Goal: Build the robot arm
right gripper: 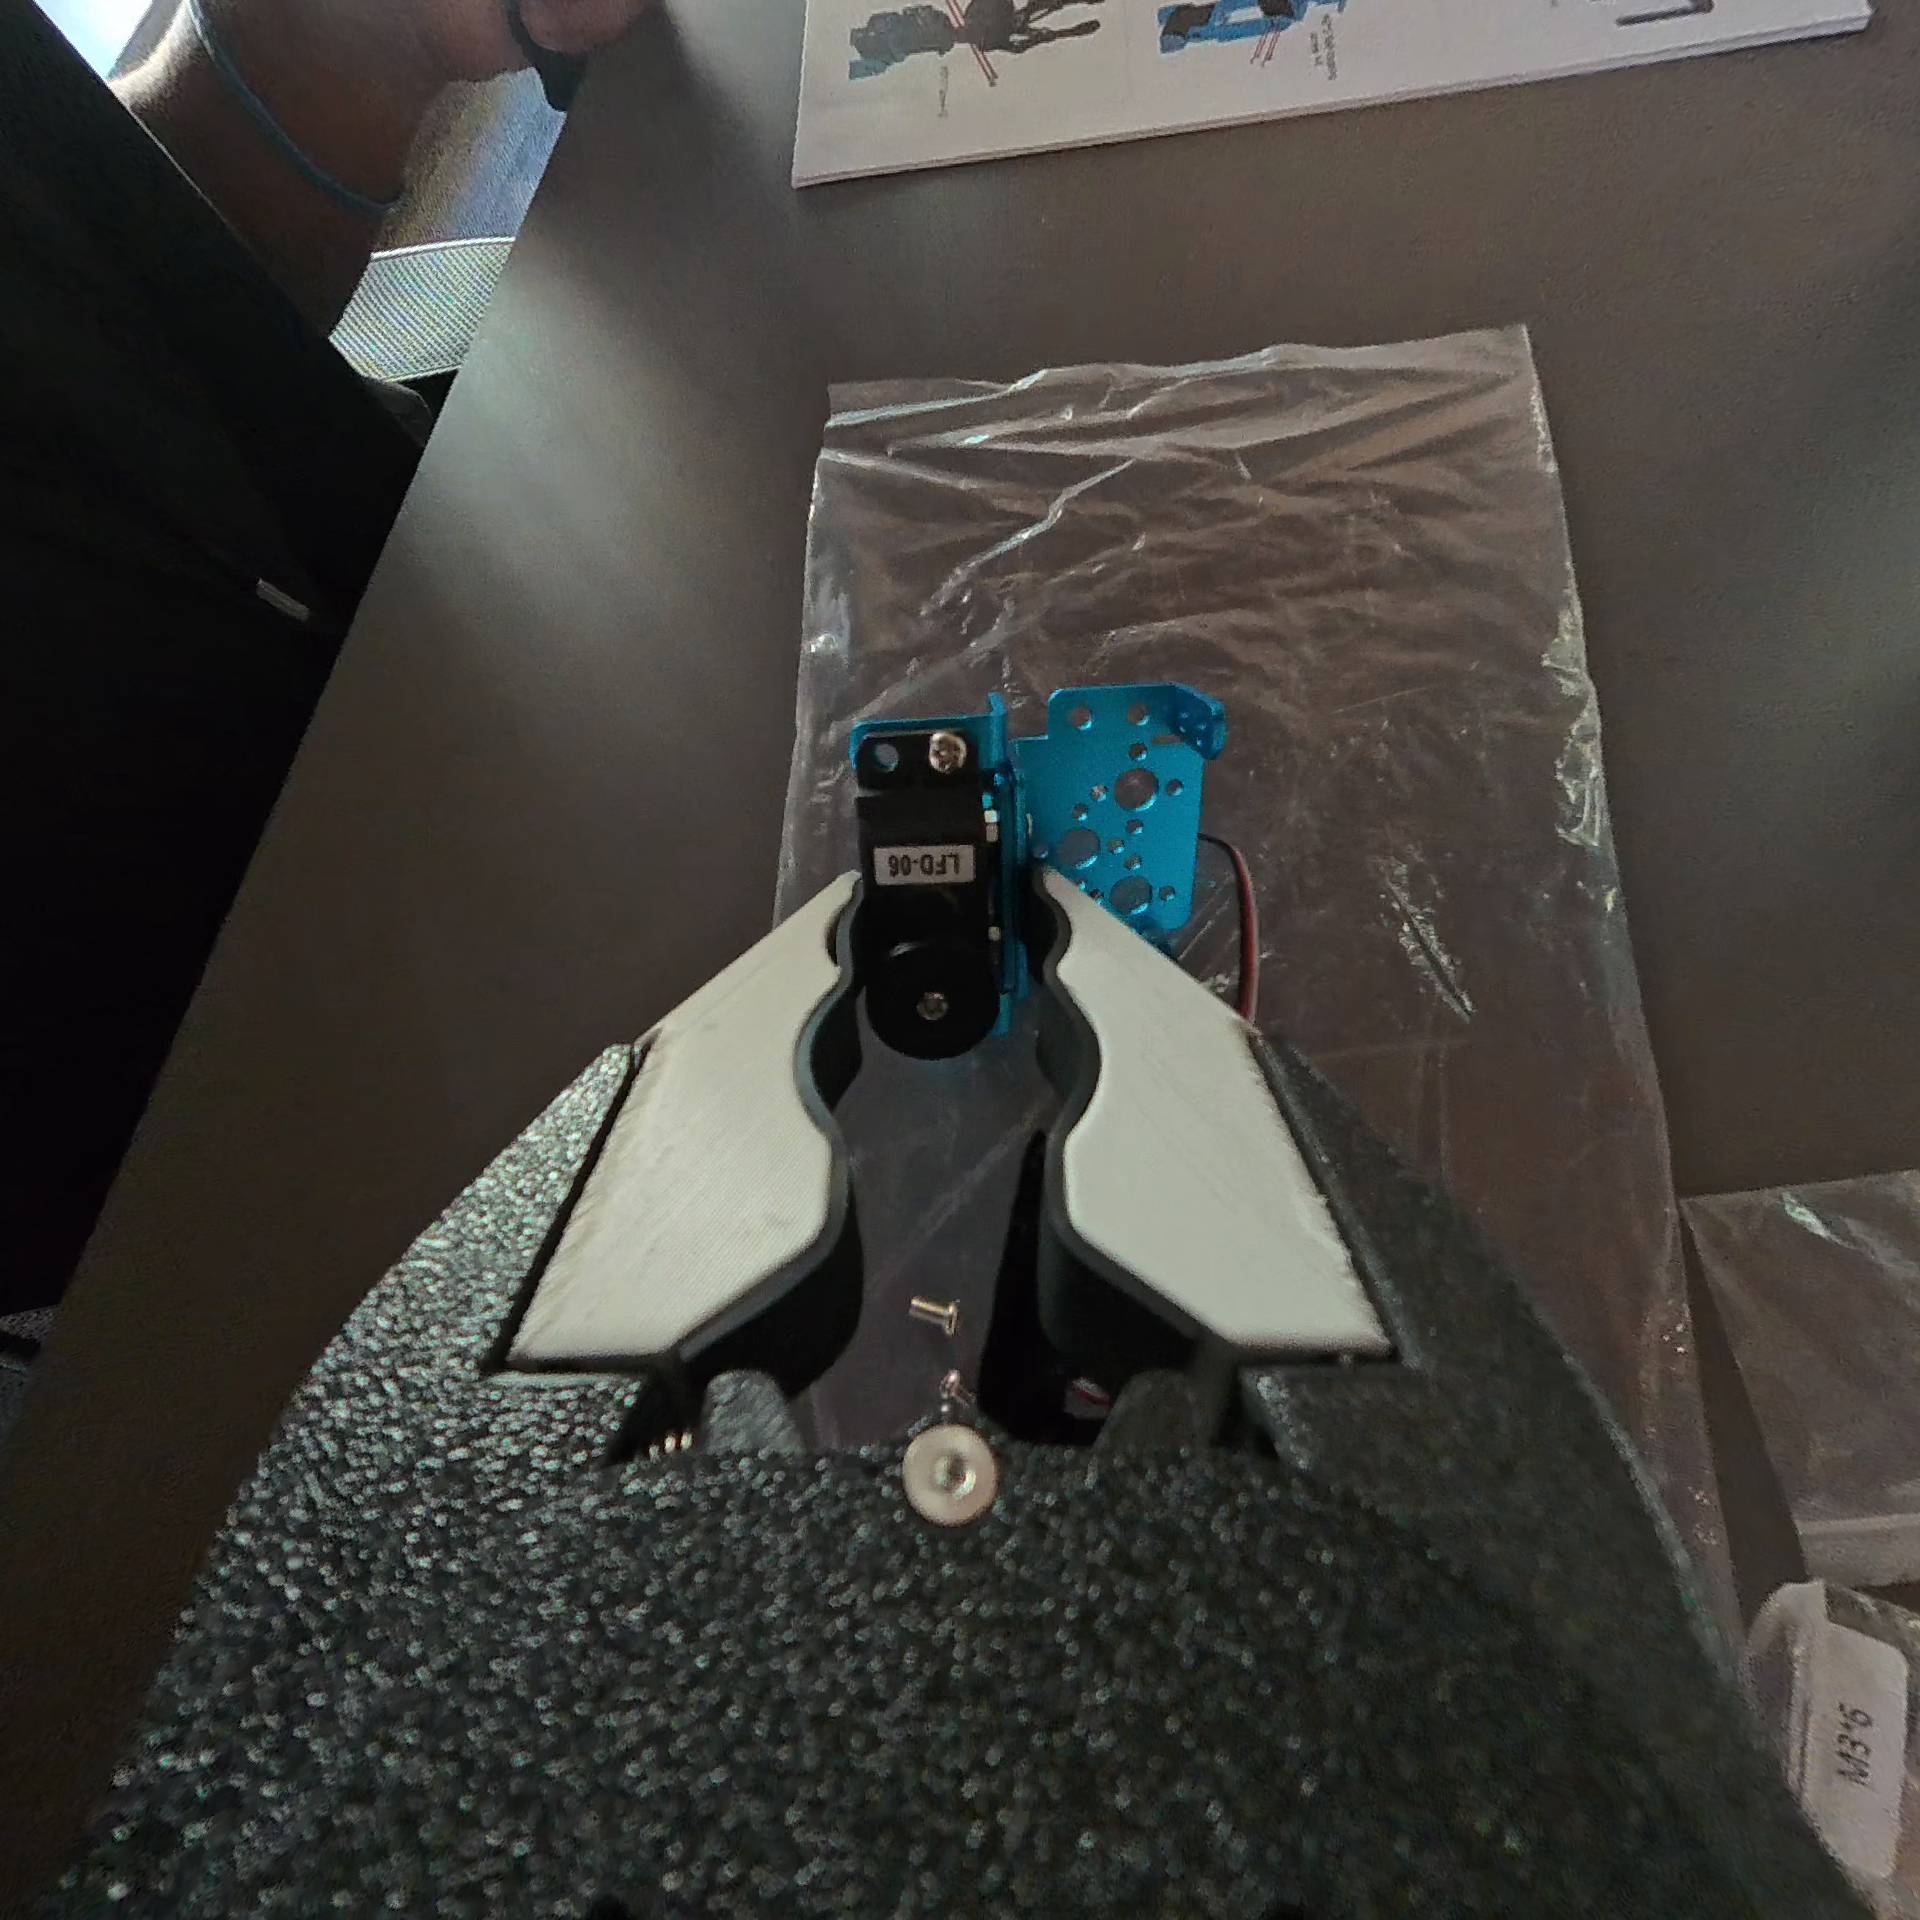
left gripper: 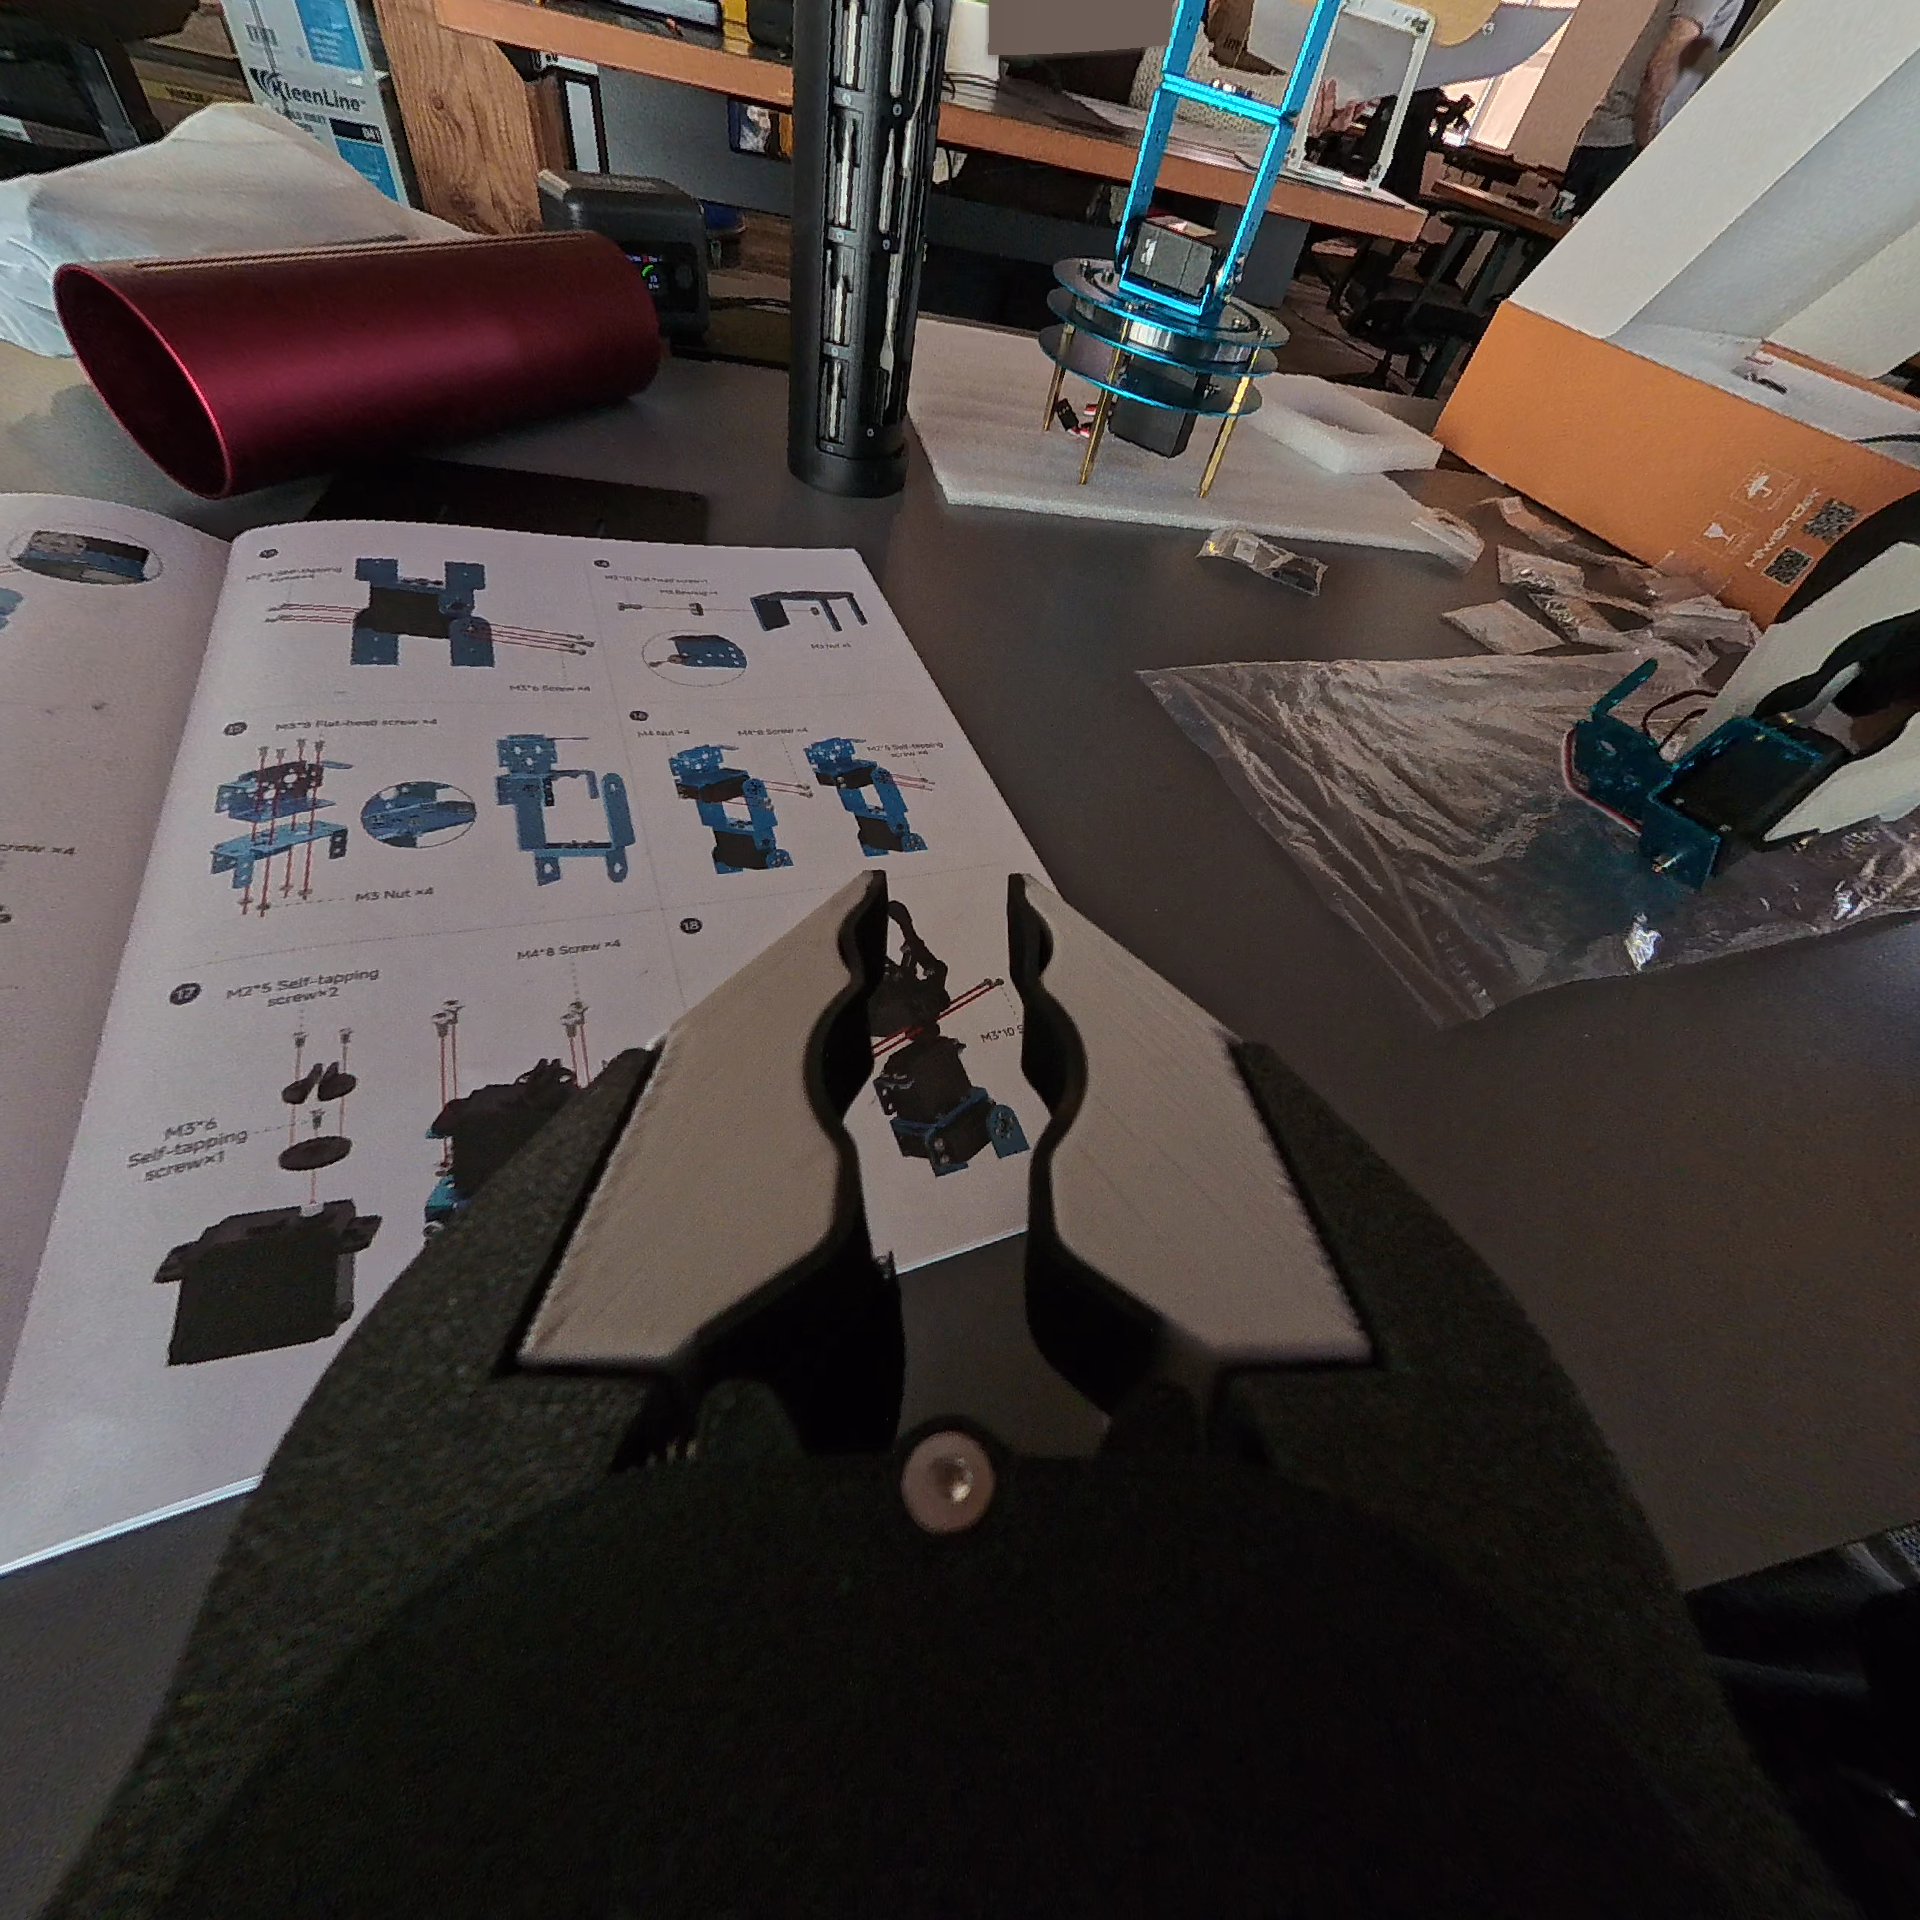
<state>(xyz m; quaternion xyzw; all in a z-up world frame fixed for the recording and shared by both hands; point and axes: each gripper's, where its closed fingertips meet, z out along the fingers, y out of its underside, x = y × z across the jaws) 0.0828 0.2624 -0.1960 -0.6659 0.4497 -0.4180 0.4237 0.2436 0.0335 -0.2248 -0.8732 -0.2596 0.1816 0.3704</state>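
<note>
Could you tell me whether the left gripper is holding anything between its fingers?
No, the left gripper is open with nothing between its fingers, hovering over the open instruction booklet.

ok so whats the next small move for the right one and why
Probably lift the servo and blue bracket assembly slightly off the clear plastic bag. The right gripper has its jaws closed on the servo body, and two loose screws lie just behind.

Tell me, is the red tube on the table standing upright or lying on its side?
Lying on its side. The red tube rests lengthwise on the table, its open end facing the camera, beside the upright black cylinder.
</note>
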